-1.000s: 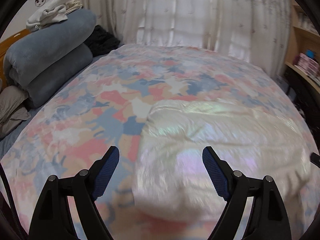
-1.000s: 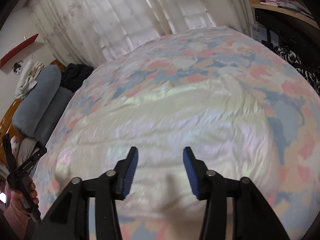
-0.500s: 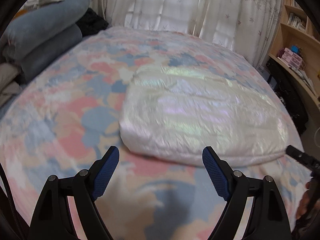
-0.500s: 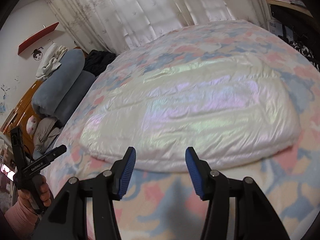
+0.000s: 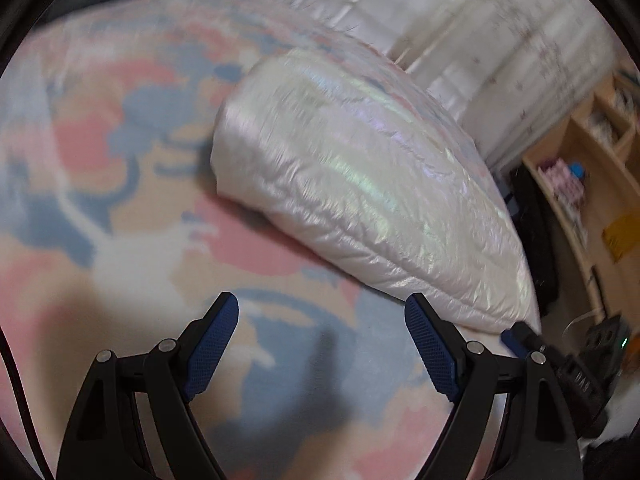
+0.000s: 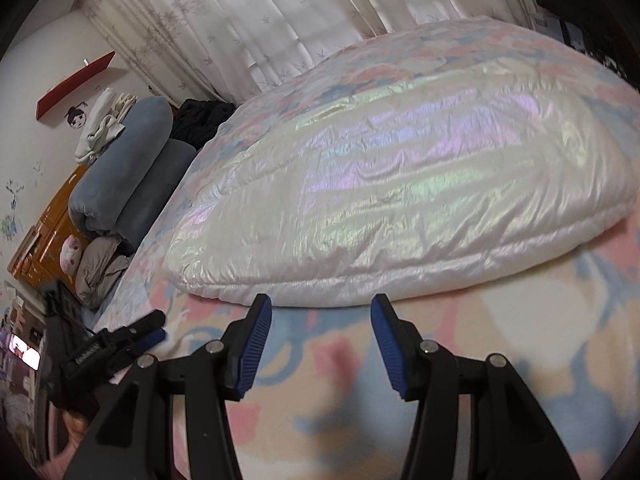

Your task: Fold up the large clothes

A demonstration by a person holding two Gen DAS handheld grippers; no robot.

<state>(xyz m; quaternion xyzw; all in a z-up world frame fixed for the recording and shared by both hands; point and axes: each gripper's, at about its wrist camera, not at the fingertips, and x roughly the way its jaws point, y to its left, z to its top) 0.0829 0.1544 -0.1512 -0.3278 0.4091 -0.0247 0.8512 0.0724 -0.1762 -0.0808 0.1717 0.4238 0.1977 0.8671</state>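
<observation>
Both of our tools have dropped and drawn back since the earlier frames: a second ago they hovered over the middle of the white iridescent puffer garment (image 6: 400,200), and now its near hem lies just beyond their tips, with bare bedspread (image 6: 520,340) under the pads. Our left tool (image 5: 322,344) has also rolled, so its view shows the garment slanting off to the far right, and that picture is blurred. We read this as lining up on the near edge for a next fold, judging that the garment is already folded into a compact slab; neither tool touches it yet. The left tool's jaws stand wide apart with nothing between them; the right tool (image 6: 320,346) has its jaws at a middling gap, also empty. The garment rests on the far half of the bed, near the curtains (image 6: 280,20). Counting: one garment to fold, two tools, one patterned bedspread, two rolled grey-blue blankets (image 6: 120,172) stacked at the far left with a small pile of pale cloth on top, and one wooden shelf unit (image 5: 592,152) at the right.
</observation>
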